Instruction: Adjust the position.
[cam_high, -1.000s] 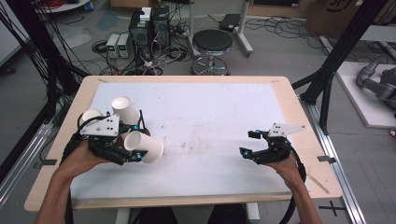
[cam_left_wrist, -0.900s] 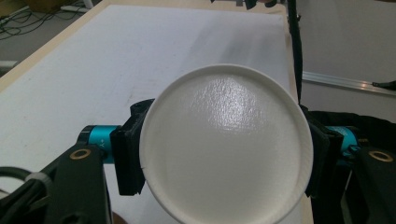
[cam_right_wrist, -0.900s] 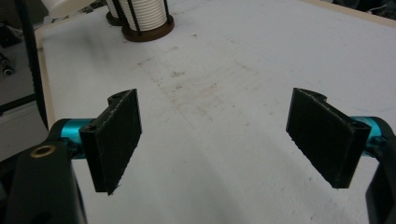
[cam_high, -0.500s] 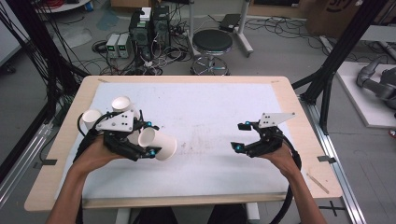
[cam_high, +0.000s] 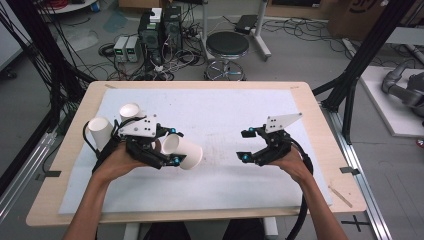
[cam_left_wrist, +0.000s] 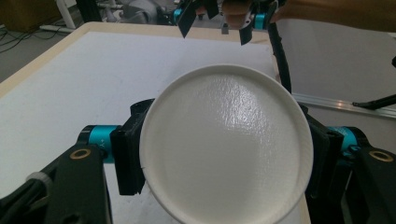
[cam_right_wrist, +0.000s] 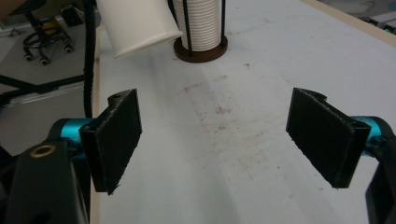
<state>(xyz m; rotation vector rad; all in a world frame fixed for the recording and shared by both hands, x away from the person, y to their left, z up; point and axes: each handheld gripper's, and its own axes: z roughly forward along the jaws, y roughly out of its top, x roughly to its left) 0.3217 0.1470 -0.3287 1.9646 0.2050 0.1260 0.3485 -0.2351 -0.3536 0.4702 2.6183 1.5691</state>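
Observation:
A white paper cup (cam_high: 182, 151) lies on its side in the air between the jaws of my left gripper (cam_high: 174, 146), which is shut on it. In the left gripper view the cup's round end (cam_left_wrist: 224, 144) faces the camera, with a black jaw pressed on each side. My right gripper (cam_high: 244, 145) hovers over the right half of the mat, open, with nothing between its black pads (cam_right_wrist: 116, 135). It points at the cup (cam_right_wrist: 135, 23), which hangs at the top left of its view. The right gripper (cam_left_wrist: 215, 18) also appears far off in the left gripper view.
Two stacks of white cups (cam_high: 129, 112) (cam_high: 100, 132) stand at the table's left side, behind my left hand. One stack (cam_right_wrist: 201, 23) sits in a brown-based holder with black rods. A white mat (cam_high: 225, 110) covers the wooden table (cam_high: 200, 85).
My left gripper has carried the cup to the right, toward the middle. My right gripper has moved left and risen a little, so the two are closer together.

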